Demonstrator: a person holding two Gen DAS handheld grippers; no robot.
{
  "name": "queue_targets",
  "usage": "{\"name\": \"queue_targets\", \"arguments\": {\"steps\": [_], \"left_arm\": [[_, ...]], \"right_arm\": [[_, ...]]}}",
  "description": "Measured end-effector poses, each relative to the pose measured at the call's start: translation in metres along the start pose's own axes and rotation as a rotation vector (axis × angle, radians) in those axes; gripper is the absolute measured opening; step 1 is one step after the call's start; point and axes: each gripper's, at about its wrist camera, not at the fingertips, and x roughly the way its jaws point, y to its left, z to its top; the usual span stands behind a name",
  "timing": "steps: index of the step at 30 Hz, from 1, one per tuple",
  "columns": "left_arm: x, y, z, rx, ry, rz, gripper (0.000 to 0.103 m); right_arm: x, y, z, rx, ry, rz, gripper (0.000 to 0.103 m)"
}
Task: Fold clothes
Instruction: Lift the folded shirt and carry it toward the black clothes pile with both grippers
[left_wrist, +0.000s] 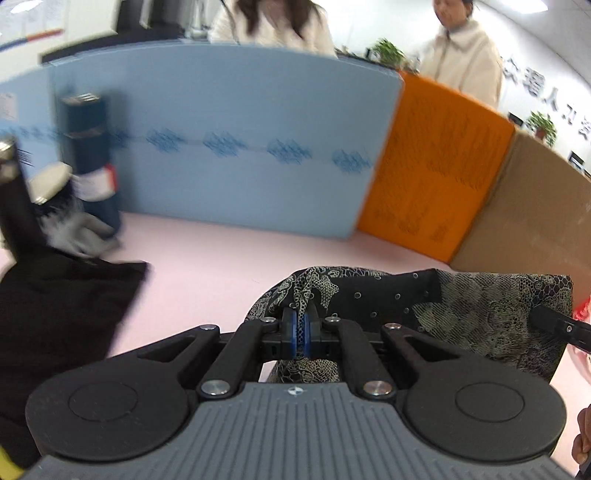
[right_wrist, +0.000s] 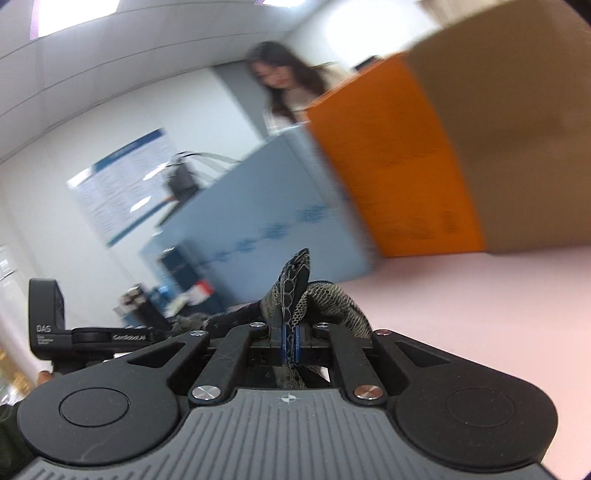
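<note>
A black garment with a beige lace pattern (left_wrist: 480, 310) hangs stretched between both grippers above the pink table (left_wrist: 221, 258). My left gripper (left_wrist: 302, 328) is shut on its left edge. My right gripper (right_wrist: 291, 339) is shut on another edge of the same garment (right_wrist: 325, 295), and its black tip shows at the right of the left wrist view (left_wrist: 561, 326). The left gripper's body shows at the left of the right wrist view (right_wrist: 48, 314).
A plain black cloth (left_wrist: 55, 306) lies on the table at the left. A dark bottle (left_wrist: 88, 155) and a grey furry item (left_wrist: 81, 229) stand behind it. Blue (left_wrist: 240, 147), orange (left_wrist: 436, 166) and cardboard (left_wrist: 524, 221) panels wall the back. Two people stand beyond.
</note>
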Motion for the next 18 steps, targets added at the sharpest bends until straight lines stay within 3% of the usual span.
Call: {"name": "queue_targets", "arguments": {"steps": [6,11,13,15,18], "left_arm": [[-0.071,0.049,0.0,0.01,-0.076,0.109,0.004],[-0.075,0.096,-0.012,-0.054,-0.015,0.15,0.004],[-0.051,0.11,-0.013,-0.059,0.031,0.174,0.004],[-0.016,0.125,-0.015,-0.031,0.092,0.213,0.008],[0.038,0.149,-0.026,0.01,0.287,0.408,0.01]], "right_arm": [[0.03,0.048,0.007,-0.041,0.036,0.159,0.004],[0.074,0.057,-0.005,-0.022,0.123,0.209,0.004],[0.102,0.052,-0.013,-0.023,0.161,0.188,0.004],[0.137,0.041,-0.023,-0.052,0.22,0.095,0.004],[0.174,0.018,-0.037,-0.047,0.291,-0.103,0.004]]}}
